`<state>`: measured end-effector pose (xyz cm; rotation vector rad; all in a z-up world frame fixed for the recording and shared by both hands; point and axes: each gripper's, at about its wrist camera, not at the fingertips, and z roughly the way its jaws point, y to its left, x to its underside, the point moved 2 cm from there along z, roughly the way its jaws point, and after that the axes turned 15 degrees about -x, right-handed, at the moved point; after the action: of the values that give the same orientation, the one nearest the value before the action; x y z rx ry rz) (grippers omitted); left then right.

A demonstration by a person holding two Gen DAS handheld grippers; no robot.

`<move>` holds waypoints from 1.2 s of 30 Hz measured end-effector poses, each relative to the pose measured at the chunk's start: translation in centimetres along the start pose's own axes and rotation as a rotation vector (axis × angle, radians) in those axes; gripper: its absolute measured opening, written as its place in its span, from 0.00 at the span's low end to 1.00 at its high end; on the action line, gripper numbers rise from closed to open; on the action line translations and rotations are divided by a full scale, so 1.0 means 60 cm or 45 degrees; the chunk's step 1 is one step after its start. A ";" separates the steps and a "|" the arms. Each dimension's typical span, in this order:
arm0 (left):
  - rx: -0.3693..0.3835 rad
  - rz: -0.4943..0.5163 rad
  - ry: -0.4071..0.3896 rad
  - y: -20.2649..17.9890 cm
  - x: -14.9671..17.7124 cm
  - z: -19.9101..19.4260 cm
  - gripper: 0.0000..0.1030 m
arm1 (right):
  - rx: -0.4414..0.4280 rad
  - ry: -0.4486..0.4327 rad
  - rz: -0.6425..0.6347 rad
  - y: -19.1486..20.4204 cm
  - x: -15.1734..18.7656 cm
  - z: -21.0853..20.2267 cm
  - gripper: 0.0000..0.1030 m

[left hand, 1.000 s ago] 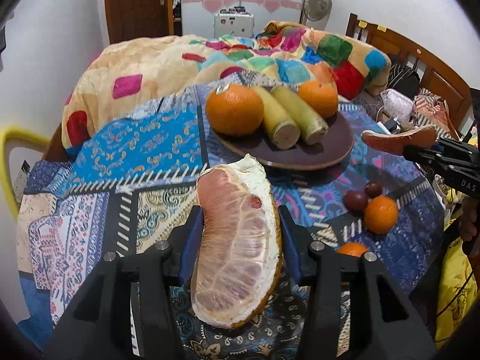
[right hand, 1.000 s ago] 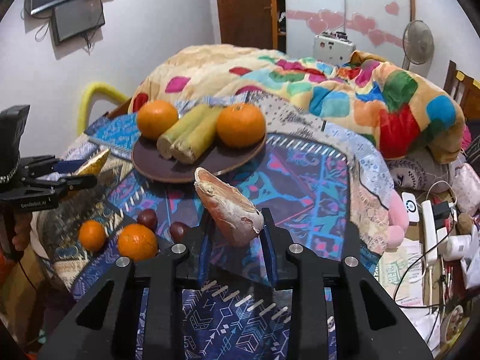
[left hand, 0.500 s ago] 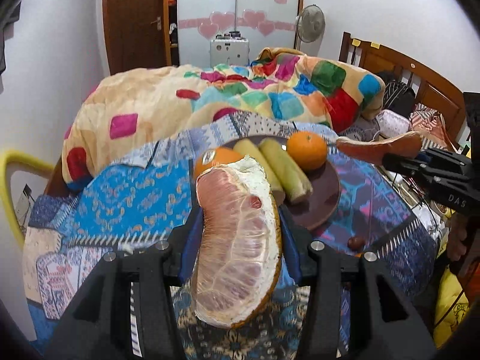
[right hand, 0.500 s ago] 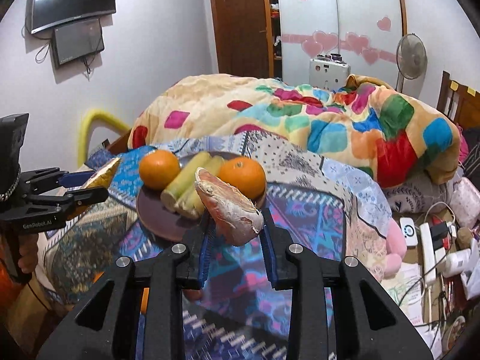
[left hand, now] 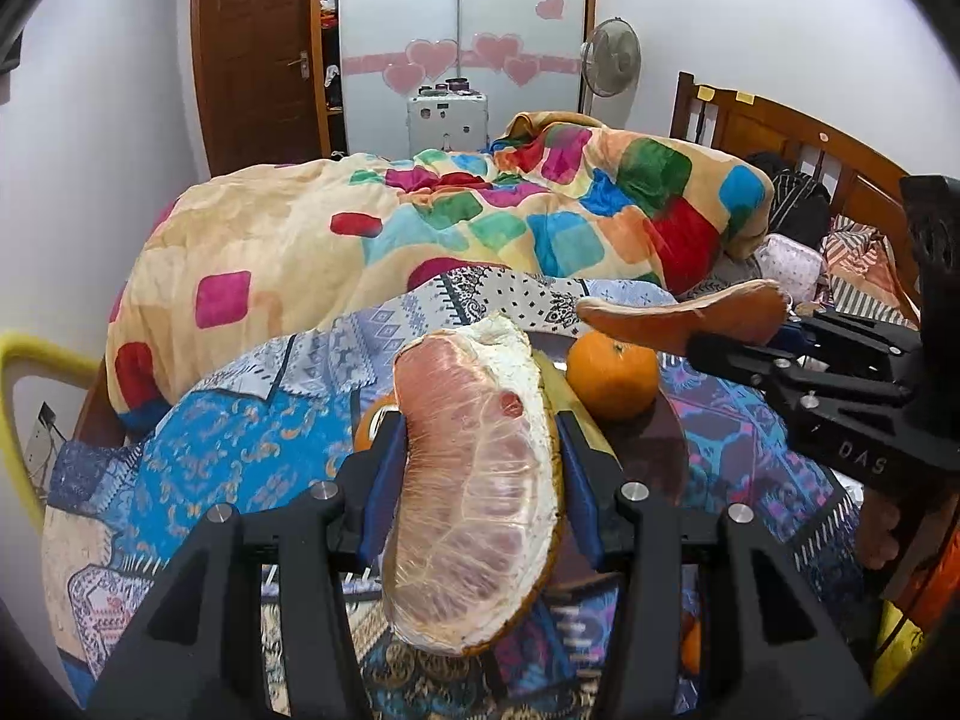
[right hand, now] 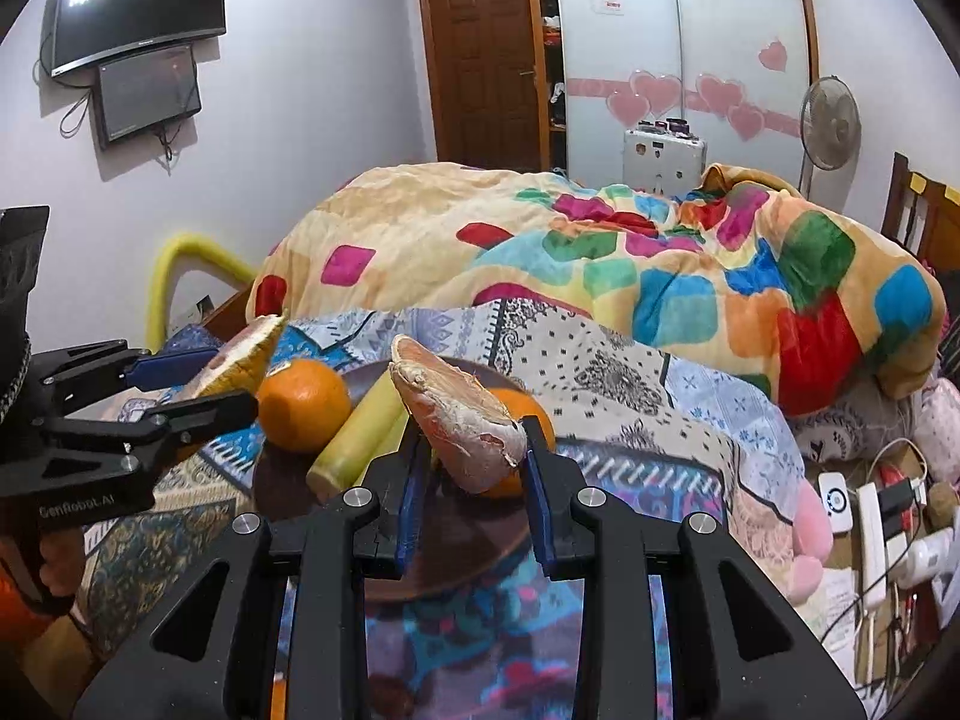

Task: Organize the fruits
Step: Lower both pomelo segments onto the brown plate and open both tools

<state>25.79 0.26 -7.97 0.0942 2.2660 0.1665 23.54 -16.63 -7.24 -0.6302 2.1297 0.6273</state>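
Note:
My left gripper (left hand: 477, 438) is shut on a large pink pomelo wedge (left hand: 474, 480), held just above the near edge of the dark plate (left hand: 666, 450). My right gripper (right hand: 474, 450) is shut on a smaller pomelo wedge (right hand: 462, 414), held over the same plate (right hand: 462, 564). The plate holds two oranges (right hand: 303, 405) (left hand: 612, 375) and two pale green sugarcane pieces (right hand: 354, 450). Each gripper shows in the other view: the left one (right hand: 198, 378) with its wedge (right hand: 246, 360), the right one (left hand: 744, 336) with its wedge (left hand: 684, 315).
The plate sits on a patterned blue cloth (left hand: 240, 438) on a bed. A colourful quilt (left hand: 480, 222) is heaped behind. A small orange (left hand: 691, 648) lies at the right edge. Cables and chargers (right hand: 870, 510) lie at the right. A yellow rail (right hand: 174, 264) stands left.
Both grippers have moved forward toward the plate with their wedges. The plate now lies right under the fingers, and the loose small fruits have dropped mostly out of view.

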 end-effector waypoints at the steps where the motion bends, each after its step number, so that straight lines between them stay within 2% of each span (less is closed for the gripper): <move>1: 0.004 0.000 0.002 -0.003 -0.005 0.006 0.47 | -0.002 0.002 0.001 0.000 -0.002 0.004 0.26; 13: 0.043 -0.038 0.096 -0.010 -0.032 0.074 0.47 | 0.016 0.079 -0.053 -0.003 -0.018 0.071 0.26; 22: 0.110 -0.074 0.184 -0.016 -0.037 0.106 0.47 | 0.001 0.134 -0.102 0.004 -0.010 0.077 0.28; 28: 0.102 -0.049 0.126 -0.025 -0.044 0.088 0.47 | -0.025 0.158 -0.124 0.009 -0.001 0.073 0.29; 36: 0.091 -0.042 0.099 -0.022 -0.045 0.059 0.47 | -0.034 0.190 -0.118 0.013 0.013 0.058 0.30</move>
<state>30.24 -1.04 -8.37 0.0894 2.3496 0.0727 24.57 -14.08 -9.61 -0.8079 2.2179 0.5739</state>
